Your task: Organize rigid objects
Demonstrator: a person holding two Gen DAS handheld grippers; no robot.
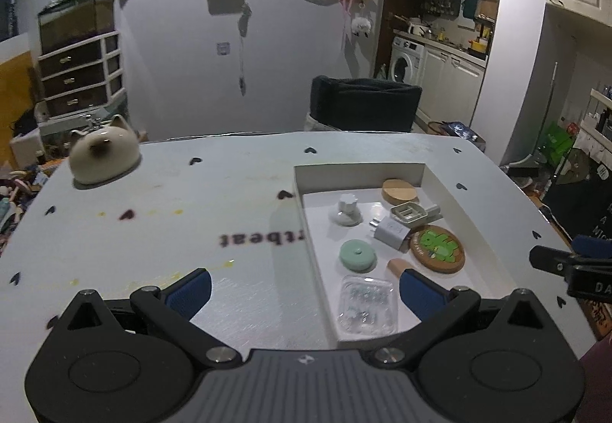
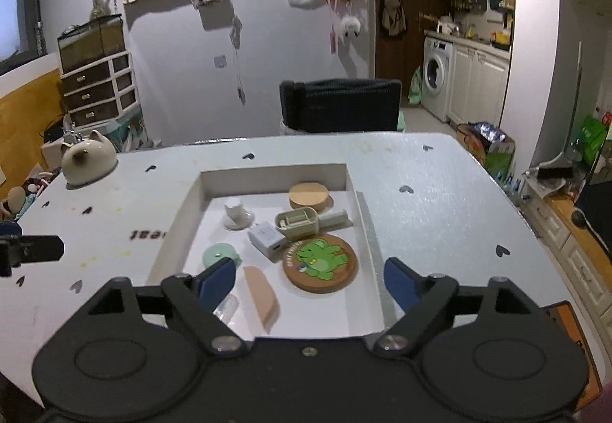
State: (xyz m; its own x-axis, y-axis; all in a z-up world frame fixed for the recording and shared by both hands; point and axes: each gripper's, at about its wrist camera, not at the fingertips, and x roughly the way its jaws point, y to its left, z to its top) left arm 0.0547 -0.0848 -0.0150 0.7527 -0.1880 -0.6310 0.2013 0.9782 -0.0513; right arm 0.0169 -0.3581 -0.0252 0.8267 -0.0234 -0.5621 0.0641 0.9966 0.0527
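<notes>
both tools hang above the white table (image 1: 153, 216) and hold nothing. the left gripper (image 1: 304, 287) has its blue fingers wide apart, and the right gripper (image 2: 308, 279) is spread the same way.

the small rigid things already lie together in the shallow white tray (image 2: 183, 208). the frog coaster (image 2: 320, 262) is near the middle. the wooden disc (image 2: 309, 196) is at 12 o'clock from it, and the white charger (image 2: 267, 241) at 10 o'clock. the mint disc (image 2: 220, 254) is at 9 o'clock, and the pink piece (image 2: 260, 294) at 7 o'clock. a clear plastic case (image 1: 366, 308) sits at the near edge.

only the cat-shaped ceramic pot (image 1: 104, 151) stands outside, well apart at the table's far left corner.

i judge the sorting nearly finished. if the pot belongs to the set, the next move calls for the left tool to reach far and close carefully on its round, smooth body.
</notes>
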